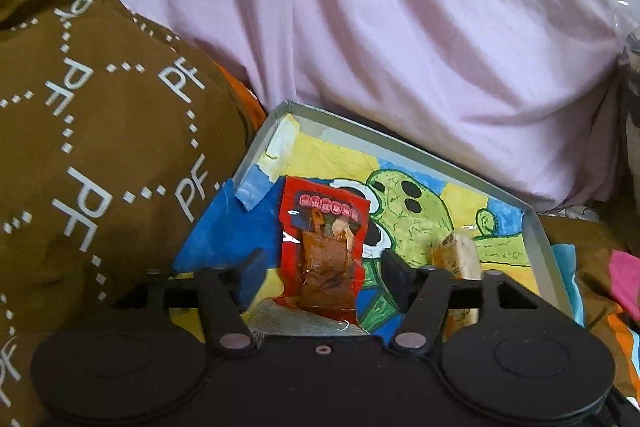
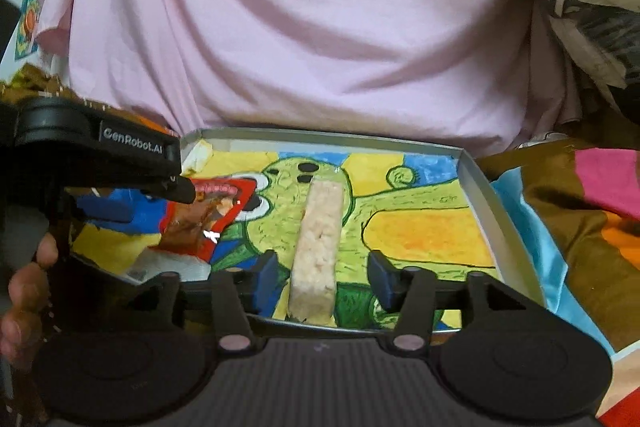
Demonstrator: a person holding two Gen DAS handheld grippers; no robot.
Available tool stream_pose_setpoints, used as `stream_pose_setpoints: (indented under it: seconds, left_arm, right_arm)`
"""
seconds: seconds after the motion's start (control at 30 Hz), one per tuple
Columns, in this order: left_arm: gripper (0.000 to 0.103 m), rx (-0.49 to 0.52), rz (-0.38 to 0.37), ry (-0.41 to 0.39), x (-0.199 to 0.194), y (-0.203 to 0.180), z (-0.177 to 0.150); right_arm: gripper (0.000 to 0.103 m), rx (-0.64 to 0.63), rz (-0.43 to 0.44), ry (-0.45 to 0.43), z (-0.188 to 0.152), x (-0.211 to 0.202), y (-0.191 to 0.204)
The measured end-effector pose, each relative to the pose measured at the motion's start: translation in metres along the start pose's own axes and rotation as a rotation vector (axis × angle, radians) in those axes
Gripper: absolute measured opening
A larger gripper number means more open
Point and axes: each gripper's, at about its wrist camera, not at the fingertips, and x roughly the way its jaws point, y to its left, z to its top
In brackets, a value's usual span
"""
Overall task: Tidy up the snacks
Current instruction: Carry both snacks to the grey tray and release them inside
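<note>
Fingers of the left tool [image 1: 322, 267] stand wide apart, astride the red plastic snack packet with brown contents [image 1: 324, 251], which lies between them without either pad pressing it; nothing is gripped. The packet rests flat on the painted floor of the shallow grey cardboard tray [image 1: 538, 239], its lower end nearest the tool and its printed red top pointing away. Just to the right of the left tool's right finger lies the long pale rice-crisp bar in clear wrap [image 1: 460, 259], also on the tray floor, apart from the packet.

The right tool [image 2: 322, 273] is likewise spread wide and empty, its blue-padded fingers [image 2: 266, 279] on either side of the near end of the pale bar [image 2: 318, 247], with a gap showing on both sides. The bar runs straight ahead from the tool, across the green cartoon figure painted on the tray floor. To the left of the right tool, the red packet [image 2: 204, 215] lies under the tip of the left tool [image 2: 120, 163], and the person's fingers [image 2: 28, 283] show at the left edge.

Beyond both tools, the far wall of the tray [image 2: 320, 137] meets a large heap of pale pink cloth [image 1: 380, 27]. Left of the left tool is a brown fabric with white "PF" lettering [image 1: 92, 131]; right of the right tool, a colourful patterned sheet [image 2: 560, 227] lies under the tray.
</note>
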Motion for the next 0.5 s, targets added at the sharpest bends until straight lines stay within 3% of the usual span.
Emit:
stream_pose_setpoints:
  seconds: [0.1,0.27,0.4,0.5]
  left_arm:
    - [0.089,-0.001,0.014,-0.03,-0.013,0.001,0.0]
    - [0.102,-0.007,0.019,-0.068,-0.04,0.001,0.003]
    - [0.102,0.014,0.024,-0.112,-0.068,-0.002,0.003]
    - [0.102,0.036,0.023,-0.139,-0.089,-0.005,0.002]
  right_arm:
    - [0.074,0.013,-0.001,-0.028,0.005,-0.012,-0.002]
    - [0.092,0.029,-0.017,-0.099,0.014,-0.042,-0.008]
    - [0.102,0.041,-0.029,-0.153,0.019,-0.068,-0.013]
    - [0.103,0.033,-0.036,-0.188,0.022,-0.09,-0.017]
